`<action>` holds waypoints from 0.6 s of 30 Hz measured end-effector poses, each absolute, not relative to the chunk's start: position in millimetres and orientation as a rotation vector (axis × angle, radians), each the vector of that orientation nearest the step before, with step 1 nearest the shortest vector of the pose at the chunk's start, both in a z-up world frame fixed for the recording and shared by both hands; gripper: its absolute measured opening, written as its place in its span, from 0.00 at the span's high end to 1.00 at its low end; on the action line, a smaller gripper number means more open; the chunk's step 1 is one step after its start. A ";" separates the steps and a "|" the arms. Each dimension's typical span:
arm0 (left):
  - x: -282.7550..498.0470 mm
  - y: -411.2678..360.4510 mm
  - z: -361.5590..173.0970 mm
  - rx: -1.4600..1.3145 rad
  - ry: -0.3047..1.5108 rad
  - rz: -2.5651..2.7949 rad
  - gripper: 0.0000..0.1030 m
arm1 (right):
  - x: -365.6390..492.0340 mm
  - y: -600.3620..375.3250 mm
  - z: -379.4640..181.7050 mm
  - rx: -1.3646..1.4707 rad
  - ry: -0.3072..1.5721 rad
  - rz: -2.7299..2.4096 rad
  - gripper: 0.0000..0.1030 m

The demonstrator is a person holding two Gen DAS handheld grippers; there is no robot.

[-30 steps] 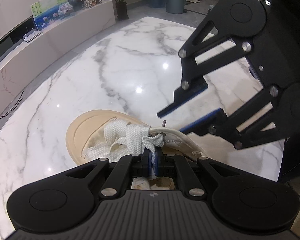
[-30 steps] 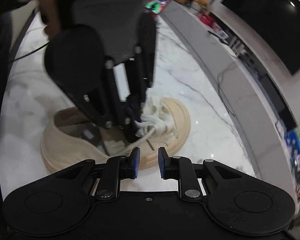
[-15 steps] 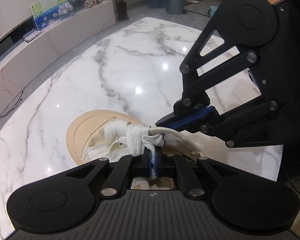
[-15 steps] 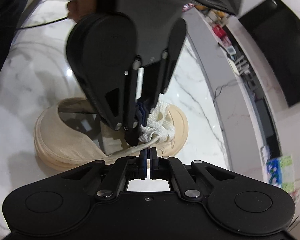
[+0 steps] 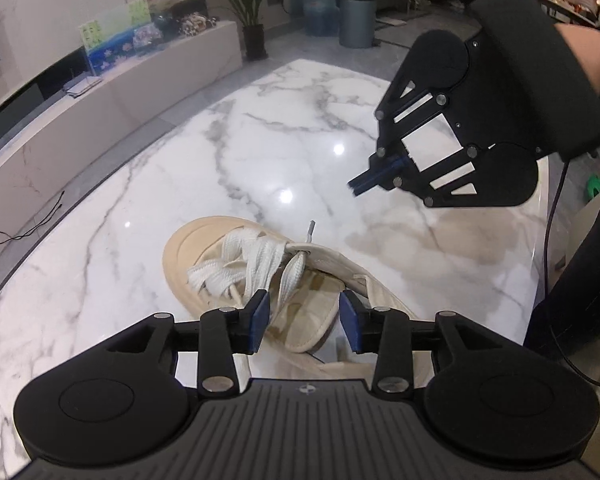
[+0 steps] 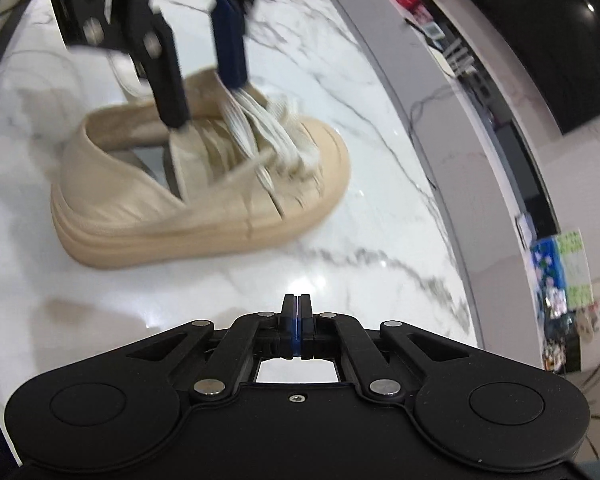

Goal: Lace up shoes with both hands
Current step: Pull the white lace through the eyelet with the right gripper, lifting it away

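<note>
A beige shoe (image 5: 188, 252) (image 6: 204, 208) lies on the marble table (image 5: 260, 152), loosely threaded with a white lace (image 5: 260, 256) (image 6: 268, 128). The lace's tip (image 5: 310, 229) sticks up out of an eyelet on the shoe's right flap. My left gripper (image 5: 304, 320) (image 6: 206, 100) hovers over the shoe's tongue. Its jaws are opening, and a lace strand (image 5: 292, 276) runs loosely between them without being pinched. My right gripper (image 6: 299, 320) (image 5: 358, 186) hangs above the table to the right of the shoe, well apart from it. It is shut with nothing visible between its pads.
A long low white counter (image 5: 100, 100) curves around the table's far side, carrying a picture card (image 5: 112, 36) and small items. A potted plant (image 5: 252, 20) and a grey bin (image 5: 356, 16) stand on the floor beyond. A person's hand (image 5: 584, 56) holds the right gripper.
The left gripper let go of the lace, opened and lifted back from the shoe. The right gripper shut near the lace tip, then drew away from the shoe empty.
</note>
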State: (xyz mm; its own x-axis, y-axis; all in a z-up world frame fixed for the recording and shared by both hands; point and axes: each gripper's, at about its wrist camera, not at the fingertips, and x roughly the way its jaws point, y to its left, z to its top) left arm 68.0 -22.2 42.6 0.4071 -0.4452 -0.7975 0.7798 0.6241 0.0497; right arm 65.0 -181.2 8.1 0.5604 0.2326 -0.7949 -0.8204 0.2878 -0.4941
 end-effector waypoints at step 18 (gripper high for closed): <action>58.5 -16.6 40.2 0.504 0.890 -0.738 0.56 | 56.2 -142.2 -11.8 -1.194 0.431 0.863 0.86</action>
